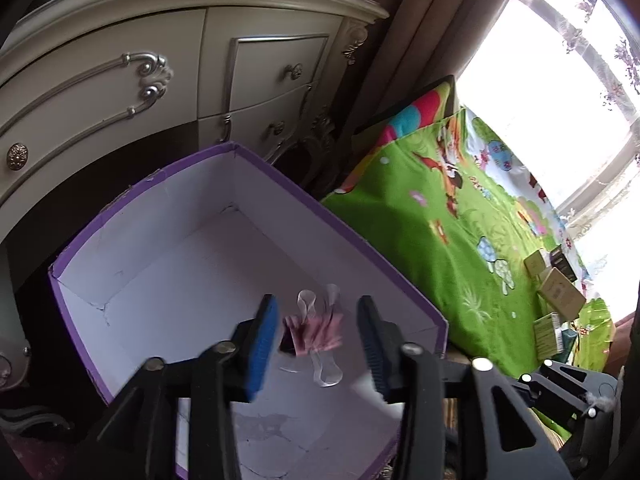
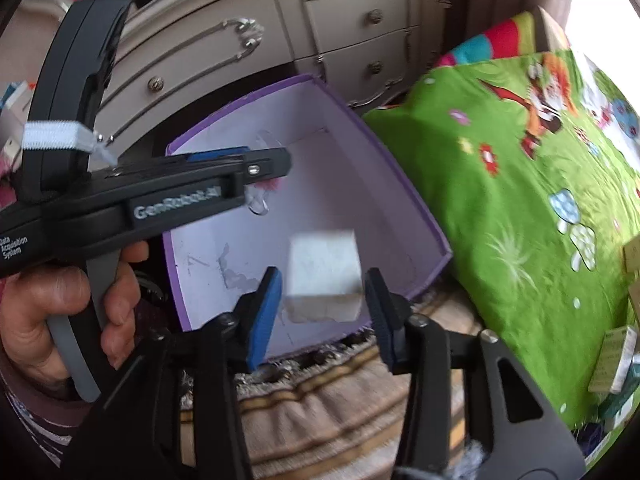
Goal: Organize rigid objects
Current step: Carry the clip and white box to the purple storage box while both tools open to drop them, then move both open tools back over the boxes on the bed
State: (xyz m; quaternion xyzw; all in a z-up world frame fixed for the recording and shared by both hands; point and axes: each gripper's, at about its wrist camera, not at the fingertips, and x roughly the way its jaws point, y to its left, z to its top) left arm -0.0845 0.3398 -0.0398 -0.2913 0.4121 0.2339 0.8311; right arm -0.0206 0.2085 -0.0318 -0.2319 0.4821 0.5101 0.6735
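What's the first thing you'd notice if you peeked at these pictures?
The big purple box with white insides, sitting in front of a cream dresser. Both claws hang open over it: under the left claw there's a blurry pink clip, and in front of the right claw a blurry white block, neither gripped. Beside the box lies a bright green cartoon blanket.

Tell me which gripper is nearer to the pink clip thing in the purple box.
Left. The left gripper is open right over the pink clip; the right gripper hangs at the box's near edge, by a white block.
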